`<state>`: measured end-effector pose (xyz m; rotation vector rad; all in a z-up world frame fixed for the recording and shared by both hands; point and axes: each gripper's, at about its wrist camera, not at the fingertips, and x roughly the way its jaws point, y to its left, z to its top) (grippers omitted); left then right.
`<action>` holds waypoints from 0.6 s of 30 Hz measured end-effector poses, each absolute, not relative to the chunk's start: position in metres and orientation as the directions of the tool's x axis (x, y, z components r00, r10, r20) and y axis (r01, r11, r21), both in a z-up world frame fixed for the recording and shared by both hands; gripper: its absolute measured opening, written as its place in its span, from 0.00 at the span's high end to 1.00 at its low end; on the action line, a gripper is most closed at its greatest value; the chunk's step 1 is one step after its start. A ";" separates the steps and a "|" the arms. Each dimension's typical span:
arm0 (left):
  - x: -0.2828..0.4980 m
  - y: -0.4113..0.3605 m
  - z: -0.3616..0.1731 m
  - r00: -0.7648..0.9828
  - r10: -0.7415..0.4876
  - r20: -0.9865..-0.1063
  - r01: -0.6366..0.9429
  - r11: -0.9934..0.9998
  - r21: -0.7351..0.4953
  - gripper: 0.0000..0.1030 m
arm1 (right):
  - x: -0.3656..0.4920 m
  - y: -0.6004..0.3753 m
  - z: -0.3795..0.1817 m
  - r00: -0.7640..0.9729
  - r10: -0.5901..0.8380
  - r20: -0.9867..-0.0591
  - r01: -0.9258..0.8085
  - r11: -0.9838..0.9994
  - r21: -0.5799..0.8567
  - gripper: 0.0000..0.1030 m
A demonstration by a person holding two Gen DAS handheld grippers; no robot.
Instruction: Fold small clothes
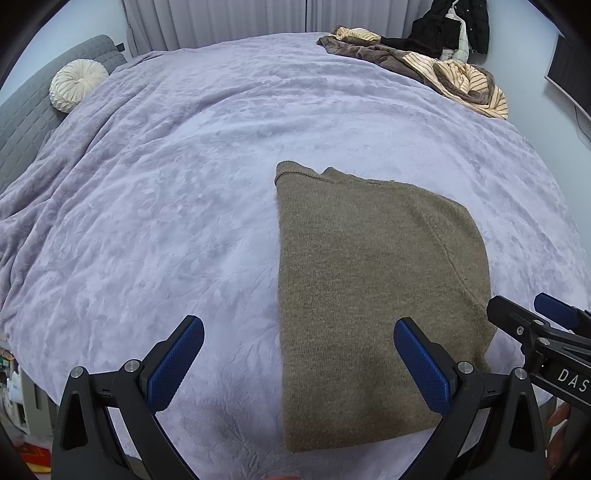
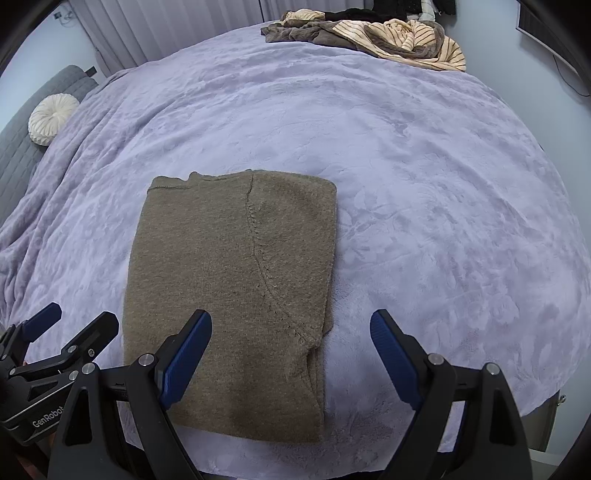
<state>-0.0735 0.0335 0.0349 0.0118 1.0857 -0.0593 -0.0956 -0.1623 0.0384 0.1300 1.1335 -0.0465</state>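
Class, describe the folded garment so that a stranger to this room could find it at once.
Start at the bed's lavender plush blanket. On its near edge lies an olive-brown knit sweater, folded into a neat rectangle. Unlike the crumpled striped clothes pile at the far corner, it is flat and plain.

Lavender-blanketed bed (image 1: 221,155), pale curtains (image 1: 221,22)

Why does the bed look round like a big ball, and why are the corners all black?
Left wrist view: the fisheye lens bulges the fluffy lilac blanket and blacks out the corners; light is soft, with a faint shadow on the folded olive-brown knit sweater near the fingers. Right wrist view: same bulge and dark corners, everything fairly sharp, no glare.
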 end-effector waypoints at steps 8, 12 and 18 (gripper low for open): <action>-0.075 0.034 0.034 0.463 -0.042 -0.885 0.055 0.998 -0.018 0.00 | -0.097 -0.159 0.039 0.421 0.022 -0.907 0.104 0.992 0.073 0.13; -0.075 0.033 0.033 0.458 -0.040 -0.888 0.058 0.998 -0.015 0.00 | -0.096 -0.160 0.039 0.421 0.021 -0.907 0.103 0.992 0.071 0.13; -0.076 0.033 0.033 0.458 -0.038 -0.888 0.058 0.998 -0.013 0.00 | -0.097 -0.159 0.039 0.421 0.022 -0.907 0.103 0.992 0.072 0.13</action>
